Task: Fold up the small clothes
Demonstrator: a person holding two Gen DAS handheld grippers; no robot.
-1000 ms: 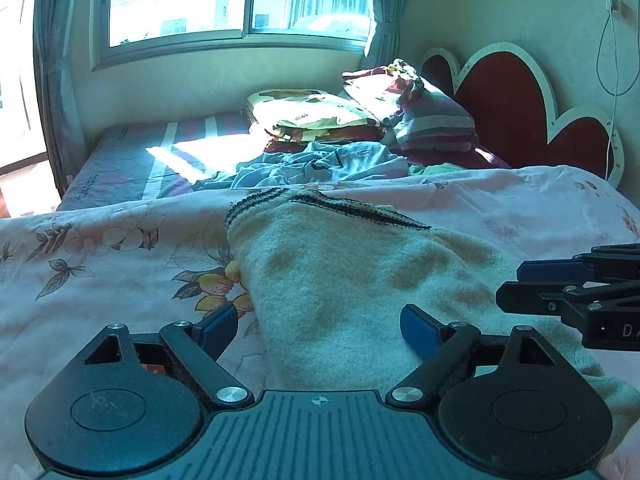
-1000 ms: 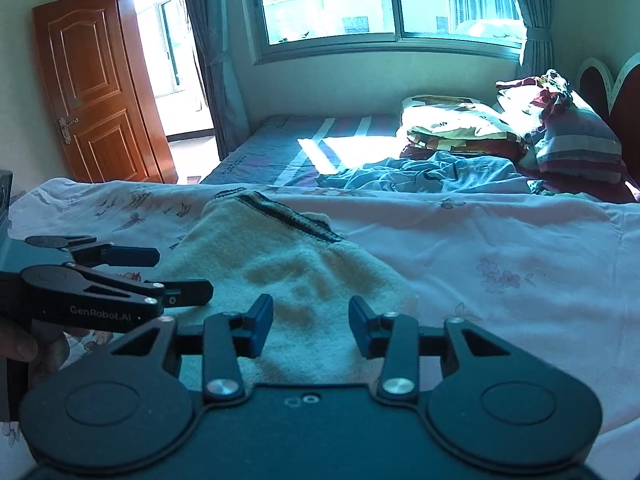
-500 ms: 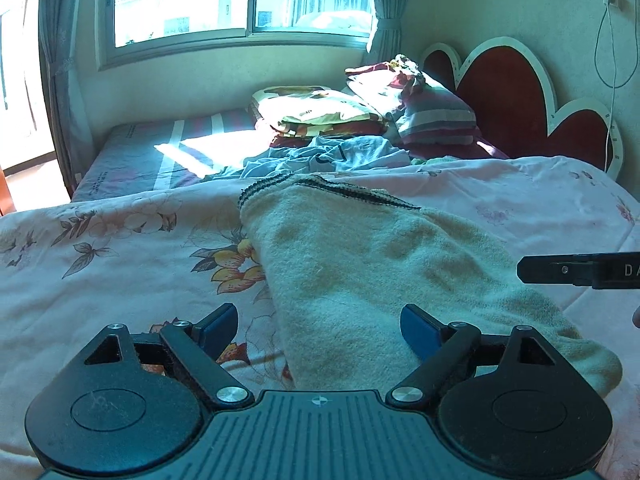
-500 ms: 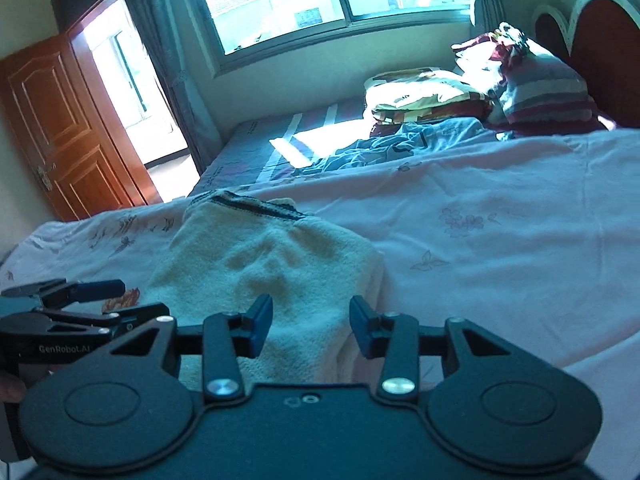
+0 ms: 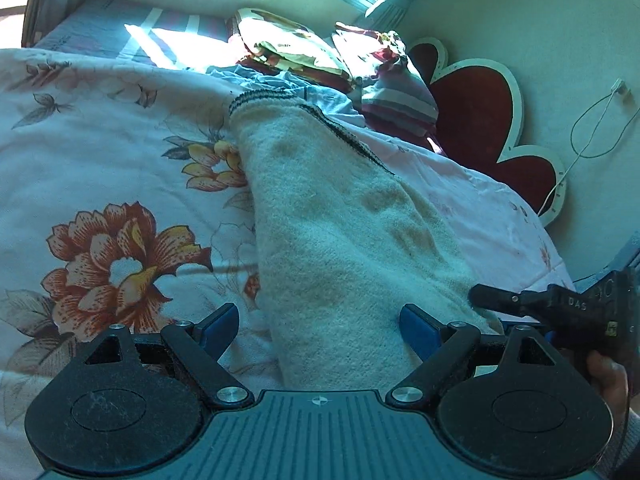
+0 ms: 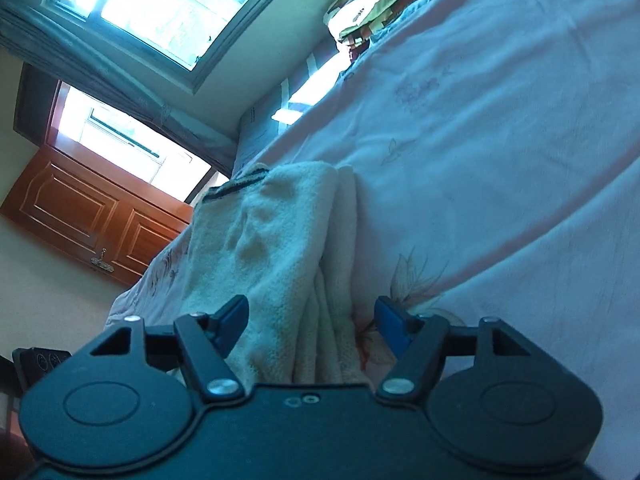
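A cream fleece garment (image 5: 340,240) with a dark striped hem lies folded lengthwise on the floral bedsheet (image 5: 100,152). My left gripper (image 5: 320,326) is open, its blue pads to either side of the garment's near end. My right gripper (image 6: 312,318) is open and rolled to one side, straddling the layered right edge of the garment (image 6: 280,240). The right gripper's finger (image 5: 520,300) shows in the left wrist view at the garment's right edge.
A heap of clothes and pillows (image 5: 320,56) lies at the far end of the bed by the red headboard (image 5: 488,128). A white cable (image 5: 592,128) hangs on the wall. A wooden door (image 6: 88,216) and a window (image 6: 160,4) show to the left.
Both grippers have dropped closer to the garment's near end. The right gripper has rolled sideways and opened wider. The left gripper stays open.
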